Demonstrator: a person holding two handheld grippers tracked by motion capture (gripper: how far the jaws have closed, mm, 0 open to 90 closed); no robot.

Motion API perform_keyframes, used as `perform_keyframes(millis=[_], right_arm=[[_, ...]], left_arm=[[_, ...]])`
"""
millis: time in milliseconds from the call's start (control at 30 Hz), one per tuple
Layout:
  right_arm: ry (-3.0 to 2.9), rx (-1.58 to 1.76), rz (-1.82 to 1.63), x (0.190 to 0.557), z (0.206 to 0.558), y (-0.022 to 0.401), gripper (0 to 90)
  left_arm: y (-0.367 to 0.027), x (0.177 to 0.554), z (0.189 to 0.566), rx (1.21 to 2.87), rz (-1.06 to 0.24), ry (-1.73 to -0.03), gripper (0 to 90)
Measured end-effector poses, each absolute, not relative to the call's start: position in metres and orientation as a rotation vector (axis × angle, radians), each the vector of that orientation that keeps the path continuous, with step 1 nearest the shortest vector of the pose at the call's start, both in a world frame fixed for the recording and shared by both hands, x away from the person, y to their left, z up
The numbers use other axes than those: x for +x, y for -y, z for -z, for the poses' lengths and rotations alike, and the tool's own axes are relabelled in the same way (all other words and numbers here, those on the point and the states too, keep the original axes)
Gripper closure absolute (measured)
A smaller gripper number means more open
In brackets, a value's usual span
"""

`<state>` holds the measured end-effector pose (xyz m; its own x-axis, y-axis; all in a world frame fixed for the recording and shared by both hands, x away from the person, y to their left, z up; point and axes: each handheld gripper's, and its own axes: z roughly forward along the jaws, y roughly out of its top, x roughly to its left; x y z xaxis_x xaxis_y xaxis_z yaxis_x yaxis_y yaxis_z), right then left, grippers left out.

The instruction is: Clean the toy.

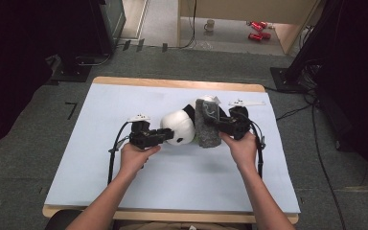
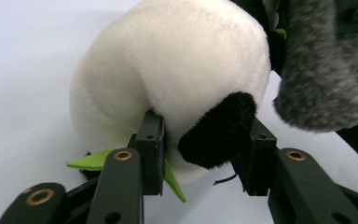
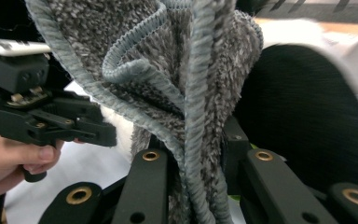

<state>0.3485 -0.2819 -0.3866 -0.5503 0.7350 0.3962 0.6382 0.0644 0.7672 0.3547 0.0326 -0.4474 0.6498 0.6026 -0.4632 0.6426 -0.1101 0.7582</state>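
Observation:
A panda plush [image 1: 179, 128], white with black limbs, lies at the middle of the light blue table cover [image 1: 124, 182]. My left gripper [image 1: 165, 136] reaches it from the left. In the left gripper view the jaws [image 2: 205, 149] sit on either side of a black plush paw [image 2: 219, 133], pressed into the fur, with a green felt leaf [image 2: 91, 161] below. A grey fuzzy cloth [image 1: 206, 127] is draped over the panda's right side. My right gripper [image 1: 215, 125] is shut on its bunched edge [image 3: 177, 70], with the panda's black part [image 3: 307, 116] behind.
The wooden table edge [image 1: 172, 83] runs along the far side. On the floor beyond it are a mug [image 1: 210, 25] and red cans [image 1: 258, 29]. Dark stands [image 1: 84, 57] and cables [image 1: 316, 143] flank the table.

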Motion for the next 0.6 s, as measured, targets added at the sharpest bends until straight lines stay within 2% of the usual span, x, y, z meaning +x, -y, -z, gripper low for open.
perform_keyframes(millis=[167,400,600], right_arm=[[-2.243,1.423,-1.465,0.356,0.399,0.276,77.4],[-2.234,1.425,-1.443,0.361,0.401,0.285,77.4],[-2.240,1.434,-1.453,0.363,0.402,0.291,77.0]], left_arm=[[-0.035,0.350,0.443,1.822,-0.010,-0.976,51.2],[-0.058,0.348,0.426,1.799,-0.069,-0.936,47.9],[-0.069,0.361,0.426,1.812,-0.069,-0.932,44.5]])
